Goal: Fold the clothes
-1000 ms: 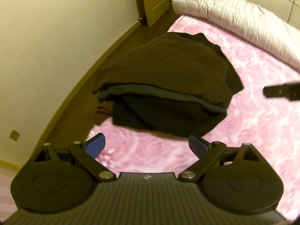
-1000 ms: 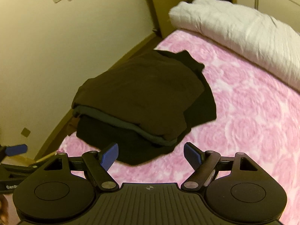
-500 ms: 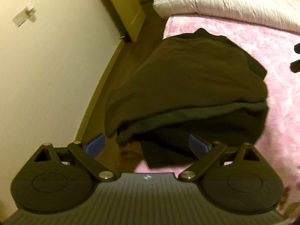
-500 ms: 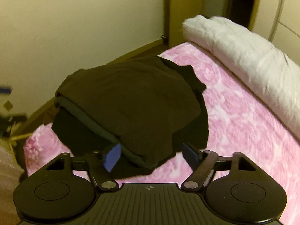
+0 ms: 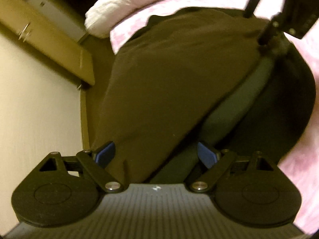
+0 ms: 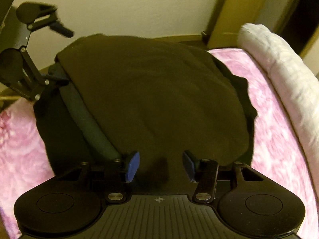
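Clothes (image 6: 151,99) sit stacked mid-frame on the bed (image 6: 279,131); both jaws gape empty at the stack's near edge, so close them level, together

Home bedroom: pink floral bedspread (image 6: 269,103), white duvet (image 6: 279,63), door (image 5: 49,39).

- Cream wall (image 6: 129,6) ahead of the hand-held gripper; warm dim light.
- Bed with pink floral cover (image 6: 279,139) below.
- White rolled duvet (image 6: 283,73) at right.
- Wooden door (image 5: 49,39) upper left.
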A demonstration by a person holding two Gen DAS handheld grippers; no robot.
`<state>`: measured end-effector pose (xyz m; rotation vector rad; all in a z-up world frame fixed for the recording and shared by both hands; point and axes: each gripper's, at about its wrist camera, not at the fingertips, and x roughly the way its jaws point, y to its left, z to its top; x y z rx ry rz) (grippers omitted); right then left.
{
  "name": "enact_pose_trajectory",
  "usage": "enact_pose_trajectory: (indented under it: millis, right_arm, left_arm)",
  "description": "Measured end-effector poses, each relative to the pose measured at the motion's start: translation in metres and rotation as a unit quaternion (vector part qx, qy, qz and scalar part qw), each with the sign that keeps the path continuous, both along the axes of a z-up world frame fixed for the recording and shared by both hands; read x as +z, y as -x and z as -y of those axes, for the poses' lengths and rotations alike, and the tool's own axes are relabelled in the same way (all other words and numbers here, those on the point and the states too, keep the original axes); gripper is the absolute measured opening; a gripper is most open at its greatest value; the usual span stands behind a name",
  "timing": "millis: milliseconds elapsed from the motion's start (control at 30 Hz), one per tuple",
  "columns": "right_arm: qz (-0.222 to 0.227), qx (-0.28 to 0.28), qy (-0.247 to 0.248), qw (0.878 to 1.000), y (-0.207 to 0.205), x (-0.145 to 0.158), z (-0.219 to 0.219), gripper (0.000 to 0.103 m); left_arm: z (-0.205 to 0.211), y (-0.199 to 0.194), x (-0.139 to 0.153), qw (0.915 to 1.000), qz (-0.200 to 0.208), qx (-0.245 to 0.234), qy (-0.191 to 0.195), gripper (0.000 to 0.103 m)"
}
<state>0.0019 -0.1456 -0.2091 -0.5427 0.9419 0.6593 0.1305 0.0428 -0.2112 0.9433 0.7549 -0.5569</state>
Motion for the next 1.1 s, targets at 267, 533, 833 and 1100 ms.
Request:
enact_pose_trajectory:
  millis: [267, 533, 833, 1100]
  right_arm:
    - [0.044, 0.070, 0.045, 0.996, 0.015, -0.023, -0.018, 0.052]
    - [0.052, 0.098, 0.047, 0.993, 0.017, -0.027, -0.023, 0.052]
    - [0.098, 0.104, 0.094, 0.985, 0.012, -0.034, -0.022, 0.053]
    - [0.091, 0.125, 0.104, 0.983, 0.003, -0.050, -0.029, 0.019]
  left_arm:
    - [-0.016, -0.014, 0.006, 0.9977, -0.041, 0.011, 0.054, 0.089]
    - [-0.028, -0.017, 0.023, 0.9962, -0.045, 0.001, 0.075, 0.085]
    - [-0.028, -0.015, 0.026, 0.9985, -0.015, -0.013, 0.051, 0.084]
    - [-0.013, -0.011, 0.019, 0.9990, 0.005, -0.032, 0.032, 0.084]
